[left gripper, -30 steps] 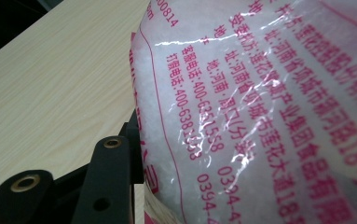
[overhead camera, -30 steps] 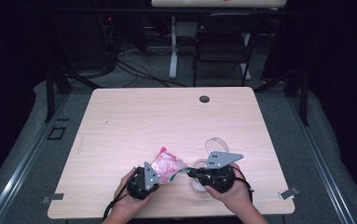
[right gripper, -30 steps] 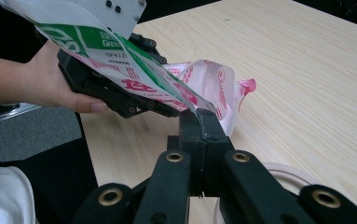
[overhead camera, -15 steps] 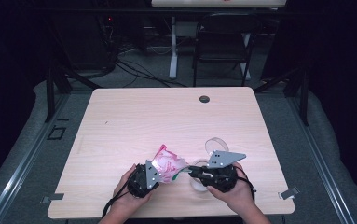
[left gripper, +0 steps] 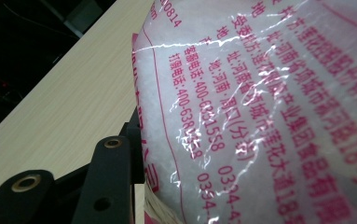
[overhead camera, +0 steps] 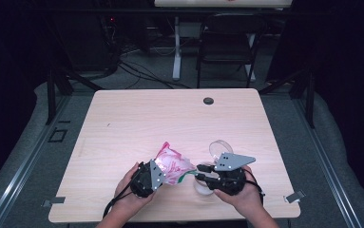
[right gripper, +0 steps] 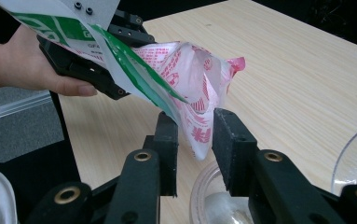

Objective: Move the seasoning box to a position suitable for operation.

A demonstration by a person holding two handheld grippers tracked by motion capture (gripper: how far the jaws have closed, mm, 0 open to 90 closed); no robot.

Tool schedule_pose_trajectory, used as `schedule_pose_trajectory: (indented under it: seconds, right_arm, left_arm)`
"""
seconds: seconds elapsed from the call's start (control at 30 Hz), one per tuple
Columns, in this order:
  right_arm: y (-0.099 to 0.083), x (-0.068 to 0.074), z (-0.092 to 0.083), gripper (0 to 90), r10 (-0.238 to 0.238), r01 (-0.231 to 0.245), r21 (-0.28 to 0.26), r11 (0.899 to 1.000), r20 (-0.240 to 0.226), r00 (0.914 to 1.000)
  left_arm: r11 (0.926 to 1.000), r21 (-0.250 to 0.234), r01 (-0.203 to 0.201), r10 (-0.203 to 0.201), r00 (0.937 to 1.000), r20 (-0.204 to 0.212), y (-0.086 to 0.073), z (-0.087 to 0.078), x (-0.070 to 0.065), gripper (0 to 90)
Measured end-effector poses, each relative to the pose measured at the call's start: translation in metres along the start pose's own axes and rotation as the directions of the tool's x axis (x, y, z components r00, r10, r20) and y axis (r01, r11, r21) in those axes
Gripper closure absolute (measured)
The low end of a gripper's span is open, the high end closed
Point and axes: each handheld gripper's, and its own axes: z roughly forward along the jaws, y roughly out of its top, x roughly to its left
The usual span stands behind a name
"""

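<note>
The right hand-held gripper (right gripper: 192, 140) has just been spreading its jaws; the bag's corner hangs between them, gripped a second ago. The left hand-held gripper (overhead camera: 157, 175) pinches the pink-printed plastic bag (overhead camera: 172, 164), tilted just above a clear bowl (overhead camera: 202, 184) on the tabletop (overhead camera: 137, 118). A clear lid (overhead camera: 217, 148) lies beyond the bowl.

Your right tool (right gripper: 194, 140) has just been opening; the pink-printed bag's (right gripper: 199, 100) corner hangs between its parted jaws, above the clear bowl (right gripper: 213, 198). Your left tool (right gripper: 92, 70) clamps the bag's far end.
</note>
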Motion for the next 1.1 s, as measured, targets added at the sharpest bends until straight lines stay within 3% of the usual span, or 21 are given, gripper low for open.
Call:
schedule_pose_trajectory:
  seconds: [0.43, 0.63, 1.1]
  right_arm:
    - [0.001, -0.001, -0.004, 67.2, -0.009, 0.009, 0.003, 1.0, 0.014, 0.9999]
    - [0.003, 0.001, -0.004, 66.3, -0.025, 0.025, -0.001, 1.0, 0.018, 0.9995]
    - [0.019, 0.007, -0.009, 60.8, -0.13, 0.131, 0.0, 0.991, 0.057, 0.9898]
  left_arm:
    - [0.9998, 0.007, -0.02, 0.02, 0.9998, -0.009, 0.009, 0.001, 0.005, 57.3]
    - [0.998, 0.02, -0.06, 0.06, 0.9981, -0.014, 0.015, 0.003, 0.005, 57.4]
    - [0.9968, 0.042, -0.068, 0.068, 0.9977, -0.008, 0.02, 0.007, 0.009, 57.5]
